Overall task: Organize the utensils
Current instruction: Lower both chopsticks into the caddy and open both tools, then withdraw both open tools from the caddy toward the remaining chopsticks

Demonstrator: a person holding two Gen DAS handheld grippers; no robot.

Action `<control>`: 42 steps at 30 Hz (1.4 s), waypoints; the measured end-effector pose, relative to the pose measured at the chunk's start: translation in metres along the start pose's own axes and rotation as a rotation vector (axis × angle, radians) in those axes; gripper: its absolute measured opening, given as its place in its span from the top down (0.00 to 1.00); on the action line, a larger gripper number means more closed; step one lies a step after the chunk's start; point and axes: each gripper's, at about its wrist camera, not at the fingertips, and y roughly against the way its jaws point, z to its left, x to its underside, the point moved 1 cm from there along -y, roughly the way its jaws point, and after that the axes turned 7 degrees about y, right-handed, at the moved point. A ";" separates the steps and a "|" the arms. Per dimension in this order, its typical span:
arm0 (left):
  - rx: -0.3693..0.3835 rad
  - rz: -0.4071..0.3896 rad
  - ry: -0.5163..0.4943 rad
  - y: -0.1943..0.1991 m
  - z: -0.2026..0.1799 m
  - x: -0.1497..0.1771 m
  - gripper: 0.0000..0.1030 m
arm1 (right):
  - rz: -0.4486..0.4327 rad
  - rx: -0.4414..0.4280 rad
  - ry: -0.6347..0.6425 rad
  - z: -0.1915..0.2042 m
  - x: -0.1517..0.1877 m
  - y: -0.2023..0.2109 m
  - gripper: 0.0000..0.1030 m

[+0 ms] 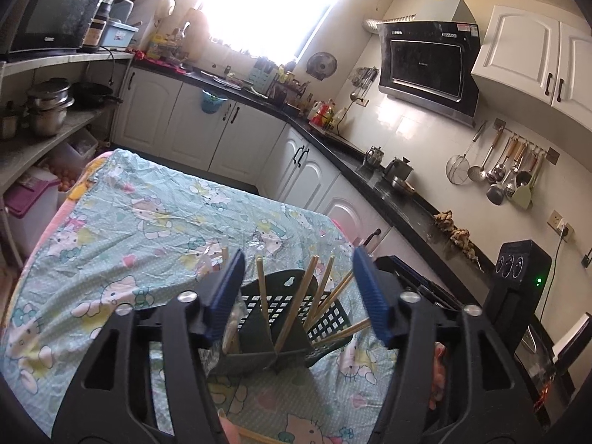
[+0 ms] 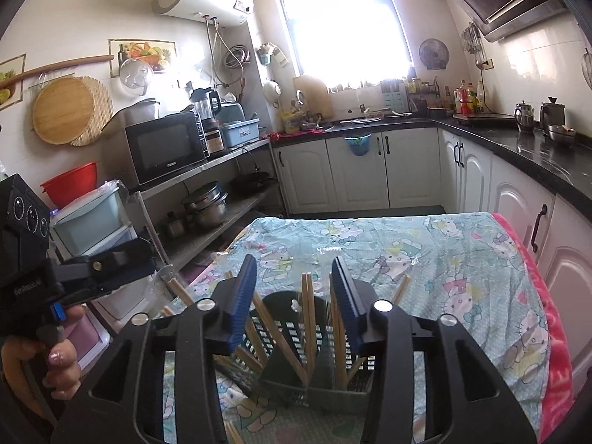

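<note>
Chopsticks in the rack, both my tongs open above it

The chopsticks (image 1: 292, 314) lean in the dark slotted holder (image 1: 285, 329) on the cloth-covered worktop (image 1: 148, 229), I judge so that they stay sorted. My left tongs (image 1: 299, 298) stand open at 12 o'clock of the holder, gripping nothing. My right tongs (image 2: 296, 305) are also open and straddle some sticks without pressing them.

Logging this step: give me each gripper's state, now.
Left gripper: open, nothing gripped; the holder with chopsticks stands beyond its fingers.
Right gripper: open, nothing gripped; chopsticks show between its fingers, unpressed.
</note>
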 end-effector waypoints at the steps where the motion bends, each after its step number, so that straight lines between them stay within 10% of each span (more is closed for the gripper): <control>1: 0.000 -0.005 0.000 0.004 0.000 0.001 0.38 | 0.000 0.000 0.001 0.000 0.001 0.002 0.56; 13: -0.021 -0.005 0.025 0.030 0.012 0.020 0.11 | 0.025 -0.013 0.029 0.008 0.017 0.028 0.44; 42: -0.108 0.144 0.100 0.029 0.052 0.084 0.10 | 0.168 -0.095 0.221 0.070 0.084 0.051 0.37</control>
